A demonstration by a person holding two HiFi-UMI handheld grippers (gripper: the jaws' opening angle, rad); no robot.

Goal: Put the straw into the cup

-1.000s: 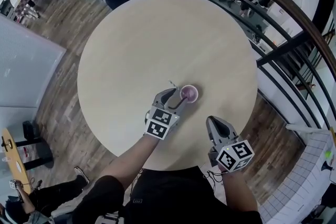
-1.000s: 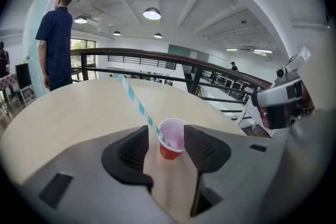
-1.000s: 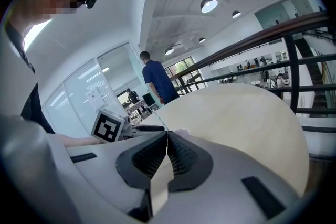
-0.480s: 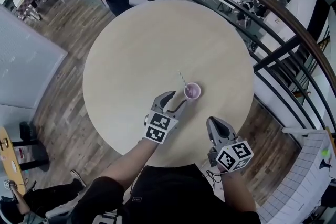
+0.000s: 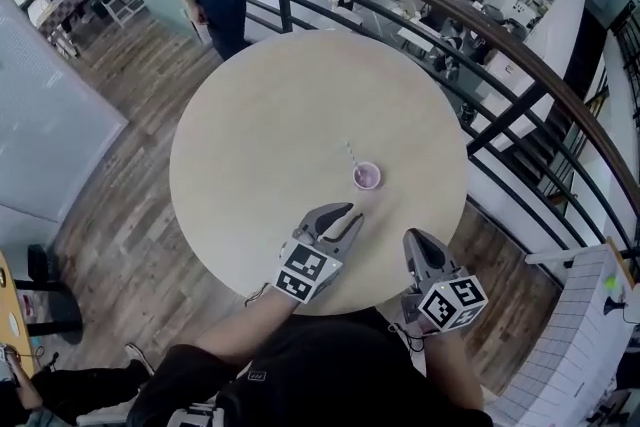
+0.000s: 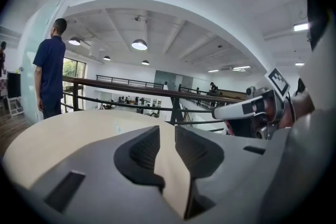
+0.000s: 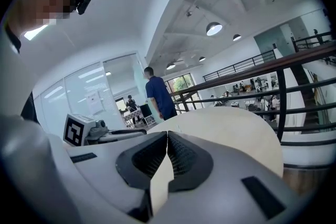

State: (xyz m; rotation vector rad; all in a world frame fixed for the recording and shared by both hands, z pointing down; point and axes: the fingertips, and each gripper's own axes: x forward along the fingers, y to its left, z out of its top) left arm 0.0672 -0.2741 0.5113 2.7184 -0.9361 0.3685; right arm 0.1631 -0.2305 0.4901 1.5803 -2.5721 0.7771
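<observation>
Cup (image 5: pixel 366 177): small, round, pinkish-purple. It stands upright w/ open mouth up, seen almost straight from above in head view. It sits on the tabletop (image 5: pixel 250 145) a bit R of ctr and about mid-depth, well apart from every edge; the R edge is the closest.

Straw (image 5: pixel 352 155): thin, pale, straight; any pattern on it is too small to tell. Its lower end is inside the cup, at the rim's far-L side. The rest sticks out tilted, leaning up & L in the picture, i.e. toward the tabletop's far edge. Its upper end stands free above the tabletop.
</observation>
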